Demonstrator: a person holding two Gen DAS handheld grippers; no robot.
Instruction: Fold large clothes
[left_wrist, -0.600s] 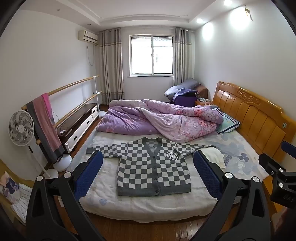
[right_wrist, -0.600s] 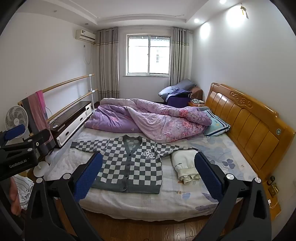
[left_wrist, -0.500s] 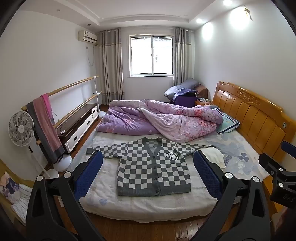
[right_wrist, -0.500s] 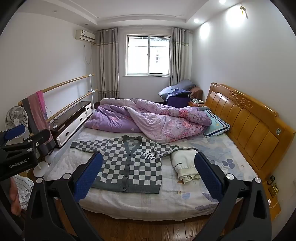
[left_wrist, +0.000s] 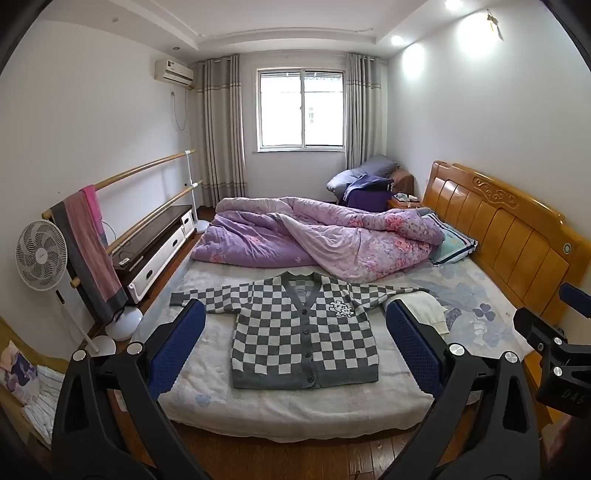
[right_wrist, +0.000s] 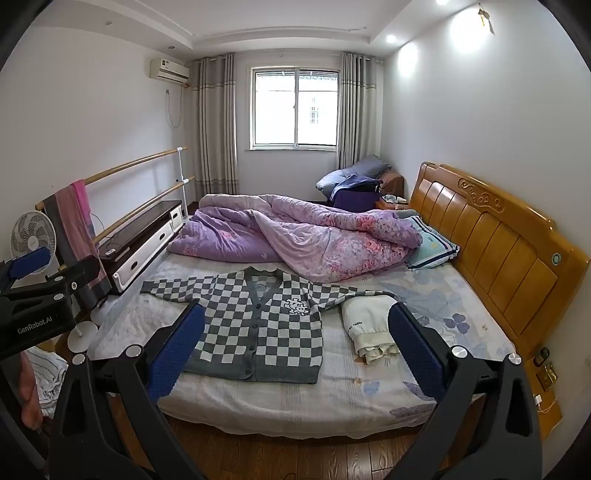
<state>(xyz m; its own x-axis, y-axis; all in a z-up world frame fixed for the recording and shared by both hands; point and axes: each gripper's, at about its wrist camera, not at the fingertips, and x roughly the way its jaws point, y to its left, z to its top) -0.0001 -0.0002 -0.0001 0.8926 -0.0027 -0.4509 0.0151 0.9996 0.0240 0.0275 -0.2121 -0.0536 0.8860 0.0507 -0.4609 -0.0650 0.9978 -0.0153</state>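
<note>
Blue-padded jaws on both tools stand spread as wide as they go, with nothing between them. The left gripper (left_wrist: 295, 343) and the right gripper (right_wrist: 295, 347) both hang short of the near edge of the bed (left_wrist: 280, 413), pointing somewhat downward toward it, well apart from any cloth.

One checkered cardigan (left_wrist: 303, 332) lies flat on the mattress, buttoned, hem toward the near edge and collar toward the far side, so its body runs near to far while the two sleeves stretch out left and right. It sits straight ahead of the left gripper and ahead-left of the right one, so the left tool looks the nearer to its body and left sleeve; the right sleeve reaches toward the right tool's side. That sleeve's end lies on or against one folded cream garment (right_wrist: 369, 328), just right of the cardigan.

Farther back, one rumpled purple quilt (left_wrist: 317, 236) fills the far half of the bed, with one striped pillow (left_wrist: 452, 243) by the wooden headboard (left_wrist: 509, 221).
</note>
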